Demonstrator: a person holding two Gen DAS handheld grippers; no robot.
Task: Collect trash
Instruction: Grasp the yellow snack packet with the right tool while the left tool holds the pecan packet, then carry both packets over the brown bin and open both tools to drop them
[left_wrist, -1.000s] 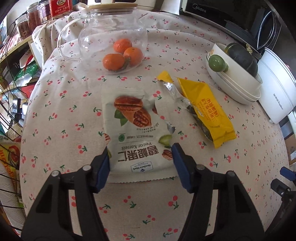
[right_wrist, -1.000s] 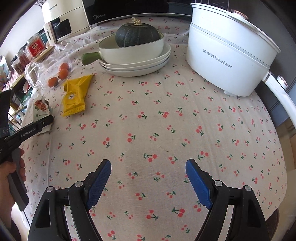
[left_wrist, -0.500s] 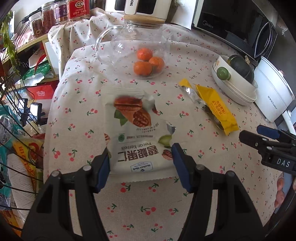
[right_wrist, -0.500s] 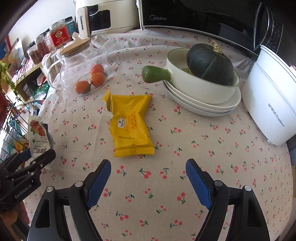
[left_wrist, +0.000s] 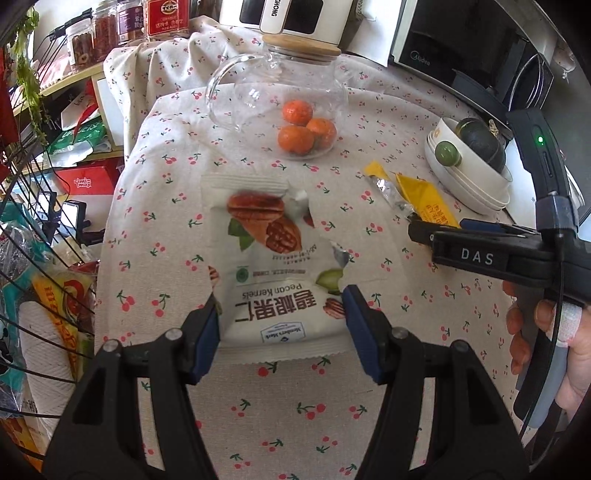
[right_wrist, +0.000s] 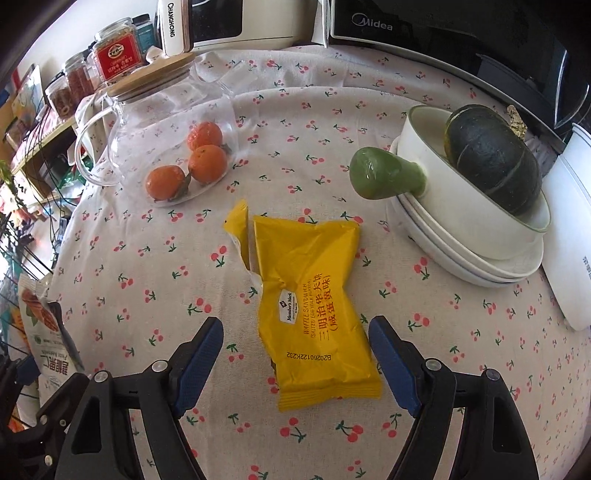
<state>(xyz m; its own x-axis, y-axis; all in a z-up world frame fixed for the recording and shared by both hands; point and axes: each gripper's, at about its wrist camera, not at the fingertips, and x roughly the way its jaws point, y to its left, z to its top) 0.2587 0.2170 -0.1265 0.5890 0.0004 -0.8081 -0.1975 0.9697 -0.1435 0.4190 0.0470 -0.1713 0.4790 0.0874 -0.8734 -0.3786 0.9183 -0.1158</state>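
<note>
A torn white pecan kernels wrapper (left_wrist: 271, 266) is held up above the tablecloth by my left gripper (left_wrist: 282, 325), whose blue pads press its two lower edges. It also shows at the left edge of the right wrist view (right_wrist: 46, 339). A torn yellow waffle sandwich wrapper (right_wrist: 314, 299) lies flat on the table. My right gripper (right_wrist: 295, 354) is open, its jaws on either side of the wrapper's near end, not touching it. The yellow wrapper (left_wrist: 421, 197) and the right gripper (left_wrist: 469, 240) also show in the left wrist view.
A glass jug with three tangerines (right_wrist: 173, 147) stands at the back left. A white pan with a green handle and a dark squash (right_wrist: 476, 184) sits on stacked plates at right. A white cooker (right_wrist: 569, 236), jars (right_wrist: 114, 55) and appliances line the back. A wire basket (left_wrist: 33, 295) is off the table's left edge.
My left gripper has lifted the pecan wrapper off the table and drawn back. My right gripper has swung left and closed in on the yellow wrapper, which now lies between its open jaws.
</note>
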